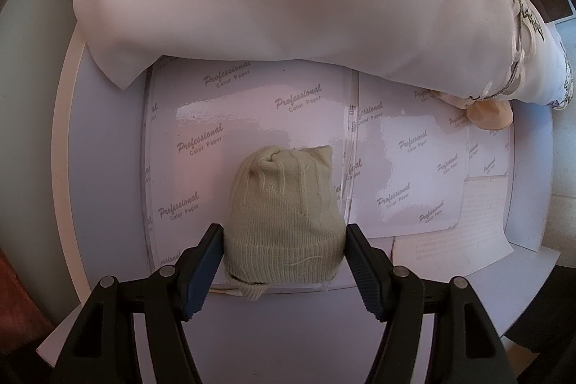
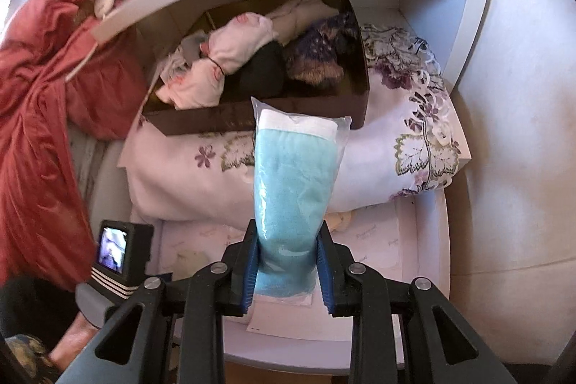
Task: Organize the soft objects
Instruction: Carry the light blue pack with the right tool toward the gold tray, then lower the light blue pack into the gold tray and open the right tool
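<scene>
Left gripper [image 1: 284,249] spread wide, pads touching a ribbed beige knit sock bundle [image 1: 284,215] on glossy paper [image 1: 252,117]. Right gripper [image 2: 287,270] clamped on bagged fluffy blue towel [image 2: 293,189], above shelf's [image 2: 424,240] front edge.

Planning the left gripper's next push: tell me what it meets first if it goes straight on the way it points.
The left gripper would likely first meet the rolled beige sock already between its fingers, then the glossy paper beneath; contact is unclear.
</scene>
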`<state>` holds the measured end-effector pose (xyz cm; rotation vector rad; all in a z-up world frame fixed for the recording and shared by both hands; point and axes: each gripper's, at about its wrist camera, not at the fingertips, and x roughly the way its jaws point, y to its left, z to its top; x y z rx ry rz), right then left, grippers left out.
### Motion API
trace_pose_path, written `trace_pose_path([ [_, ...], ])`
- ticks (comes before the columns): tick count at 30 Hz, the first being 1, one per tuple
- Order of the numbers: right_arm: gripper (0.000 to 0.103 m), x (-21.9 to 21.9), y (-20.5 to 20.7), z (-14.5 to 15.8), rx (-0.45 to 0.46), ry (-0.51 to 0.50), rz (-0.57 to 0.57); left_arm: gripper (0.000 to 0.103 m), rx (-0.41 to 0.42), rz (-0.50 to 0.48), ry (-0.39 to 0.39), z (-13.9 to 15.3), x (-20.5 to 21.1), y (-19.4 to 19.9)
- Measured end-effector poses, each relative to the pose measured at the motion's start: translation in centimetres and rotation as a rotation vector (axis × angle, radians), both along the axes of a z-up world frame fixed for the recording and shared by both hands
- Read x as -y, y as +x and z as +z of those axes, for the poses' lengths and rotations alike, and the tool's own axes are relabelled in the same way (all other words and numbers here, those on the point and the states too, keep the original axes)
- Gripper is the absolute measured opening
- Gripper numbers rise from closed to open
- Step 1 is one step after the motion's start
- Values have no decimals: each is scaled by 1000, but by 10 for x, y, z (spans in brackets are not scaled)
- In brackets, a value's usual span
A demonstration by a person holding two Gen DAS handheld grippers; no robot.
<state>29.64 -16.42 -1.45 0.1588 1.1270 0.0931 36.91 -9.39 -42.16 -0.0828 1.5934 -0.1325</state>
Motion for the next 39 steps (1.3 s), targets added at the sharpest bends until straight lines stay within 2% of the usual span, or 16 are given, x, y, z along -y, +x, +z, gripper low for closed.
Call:
trace_pose_path([
  [11, 29, -6, 10, 8, -5, -23, 12, 69, 8, -15, 17, 3, 7, -2],
  [26, 29, -9, 79, 40, 46, 9, -12, 69, 10, -22, 24, 3, 10, -2],
  [33, 29, -15, 125, 27, 19, -27, -42, 69, 12, -25, 28, 3, 11, -2],
  [39, 29, -24, 159, 0, -29, -68, -55, 69, 6, -18, 26, 1, 11, -2],
])
